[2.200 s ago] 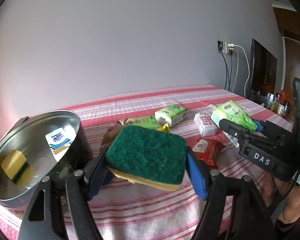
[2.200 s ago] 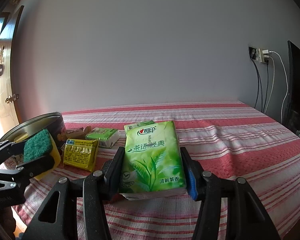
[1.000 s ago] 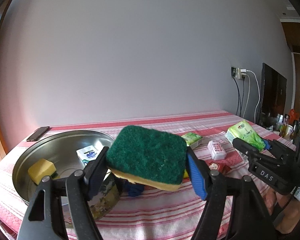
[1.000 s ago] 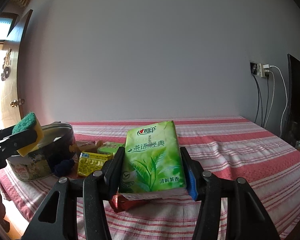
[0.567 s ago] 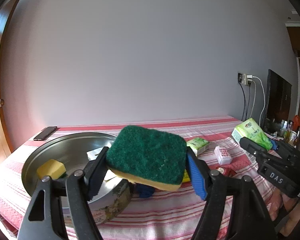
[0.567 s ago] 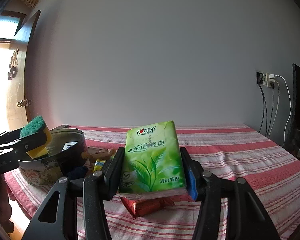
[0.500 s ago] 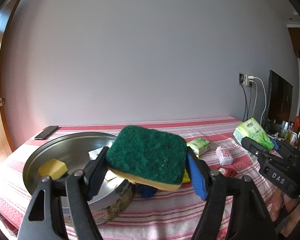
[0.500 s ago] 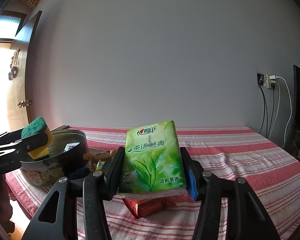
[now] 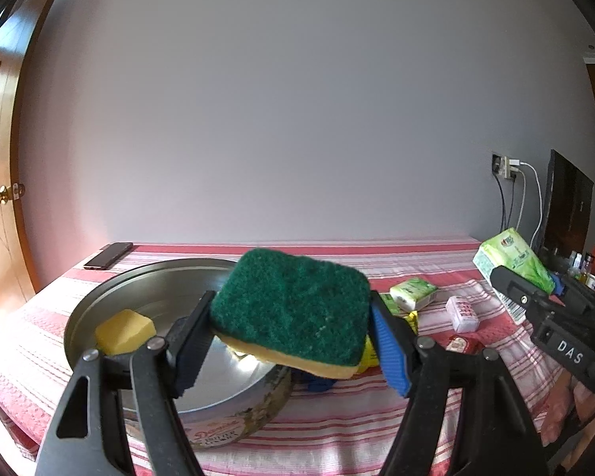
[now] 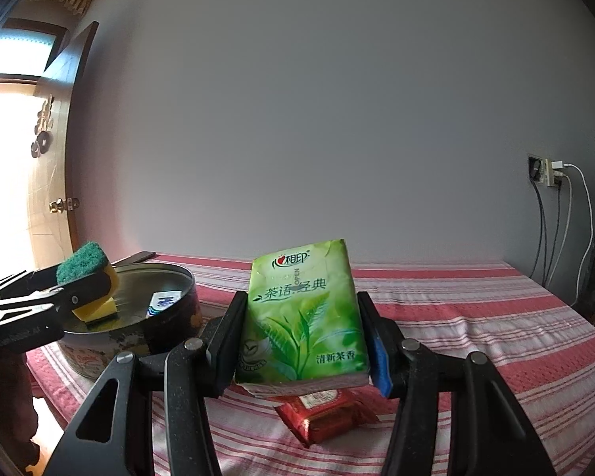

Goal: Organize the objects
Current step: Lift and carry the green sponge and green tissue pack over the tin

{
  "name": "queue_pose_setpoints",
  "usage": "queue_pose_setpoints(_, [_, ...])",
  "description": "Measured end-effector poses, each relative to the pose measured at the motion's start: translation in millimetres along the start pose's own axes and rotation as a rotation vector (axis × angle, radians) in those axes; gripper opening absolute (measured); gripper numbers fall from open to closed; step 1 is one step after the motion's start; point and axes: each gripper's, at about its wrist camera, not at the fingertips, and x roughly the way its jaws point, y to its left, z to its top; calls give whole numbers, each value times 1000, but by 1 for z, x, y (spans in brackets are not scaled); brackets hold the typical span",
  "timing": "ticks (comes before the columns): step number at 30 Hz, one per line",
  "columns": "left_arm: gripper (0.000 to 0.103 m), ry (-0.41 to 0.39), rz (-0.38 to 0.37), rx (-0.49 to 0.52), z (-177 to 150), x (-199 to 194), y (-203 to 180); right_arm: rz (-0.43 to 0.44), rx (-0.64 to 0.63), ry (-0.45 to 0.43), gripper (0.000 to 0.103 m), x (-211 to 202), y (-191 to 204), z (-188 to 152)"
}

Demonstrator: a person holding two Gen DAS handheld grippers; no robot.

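Note:
My left gripper (image 9: 291, 341) is shut on a green-topped yellow sponge (image 9: 291, 307), held in the air over the near rim of a round metal tin (image 9: 166, 285). A second yellow sponge (image 9: 125, 329) lies inside the tin, along with a small white and blue packet (image 10: 164, 301). My right gripper (image 10: 303, 341) is shut on a green tissue pack (image 10: 303, 317), lifted above the striped tablecloth. From the right wrist view the left gripper (image 10: 89, 289) and its sponge (image 10: 85, 261) hang over the tin (image 10: 139, 337) at the left.
On the red-striped cloth (image 9: 377, 428) lie a red packet (image 10: 325, 416), a small green tissue pack (image 9: 412, 293), a white packet (image 9: 462, 313) and a yellow packet (image 9: 371, 351). A phone (image 9: 109, 256) lies at the far left corner. Cables (image 10: 555, 246) hang from a wall socket at right.
Both grippers have risen slightly and drifted toward the tin, each keeping its grip. The tin now sits larger and nearer in both views.

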Motion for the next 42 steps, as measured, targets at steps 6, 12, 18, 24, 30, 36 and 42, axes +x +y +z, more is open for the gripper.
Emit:
queue_pose_setpoints(6, [73, 6, 27, -21, 3, 1, 13, 29, -23, -1, 55, 5, 13, 6])
queue_pose_setpoints(12, [73, 15, 56, -37, 4, 3, 25, 62, -44, 2, 55, 12, 27, 11])
queue_pose_setpoints(18, [73, 23, 89, -54, 6, 5, 39, 105, -67, 6, 55, 20, 43, 20])
queue_pose_setpoints(24, [73, 37, 115, -66, 8, 9, 52, 145, -91, 12, 55, 35, 64, 28])
queue_pose_setpoints(30, [73, 53, 146, -76, 10, 13, 65, 185, -105, 29, 55, 50, 81, 35])
queue_pose_setpoints(36, [73, 70, 181, -81, 12, 19, 83, 212, -121, 38, 55, 61, 97, 41])
queue_pose_setpoints(42, [73, 84, 205, -76, 13, 25, 93, 237, -144, 45, 55, 72, 114, 46])
